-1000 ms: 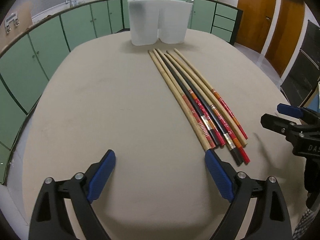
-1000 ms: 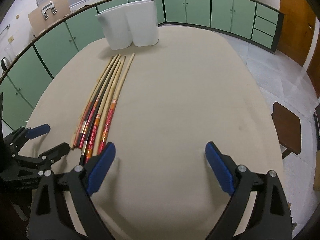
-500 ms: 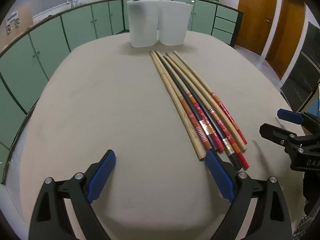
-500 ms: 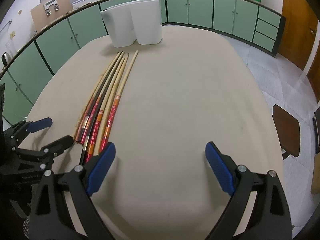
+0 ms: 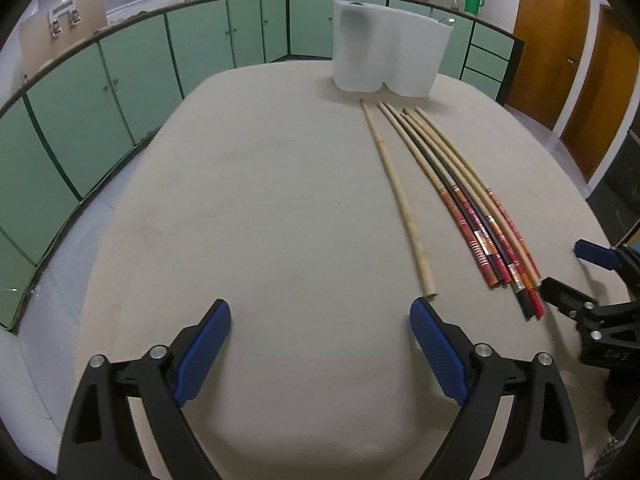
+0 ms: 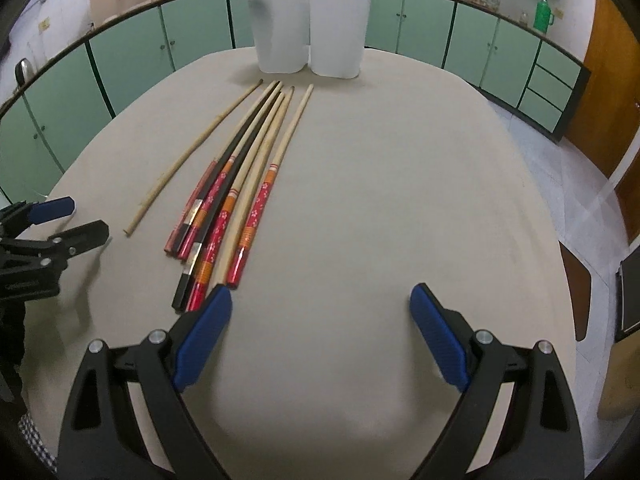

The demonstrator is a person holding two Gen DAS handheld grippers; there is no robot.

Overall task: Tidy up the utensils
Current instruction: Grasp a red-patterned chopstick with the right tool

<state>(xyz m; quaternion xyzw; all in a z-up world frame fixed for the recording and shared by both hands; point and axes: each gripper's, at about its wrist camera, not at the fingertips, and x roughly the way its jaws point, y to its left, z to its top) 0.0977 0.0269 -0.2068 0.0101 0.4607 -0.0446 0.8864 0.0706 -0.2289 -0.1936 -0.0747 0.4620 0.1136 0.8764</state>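
Observation:
Several long chopsticks [image 5: 472, 196] with red, orange and black handles lie side by side on the beige table; they also show in the right wrist view [image 6: 236, 184]. One plain wooden chopstick [image 5: 396, 196] lies apart to their left, also seen in the right wrist view [image 6: 192, 152]. A white two-compartment holder [image 5: 384, 60] stands at the table's far end, also in the right wrist view [image 6: 308, 32]. My left gripper [image 5: 320, 352] is open and empty, its right fingertip just below the plain chopstick's near end. My right gripper [image 6: 320, 336] is open and empty, right of the bundle's near ends.
The beige table [image 5: 260, 220] has rounded edges. Green cabinets [image 5: 100, 92] line the walls behind and to the left. Wooden doors [image 5: 560, 48] stand at the right. A brown stool [image 6: 576, 280] sits beside the table on the right.
The plain wooden chopstick now lies separated to the left of the bundle. Both grippers have drawn back slightly and the left view has shifted left.

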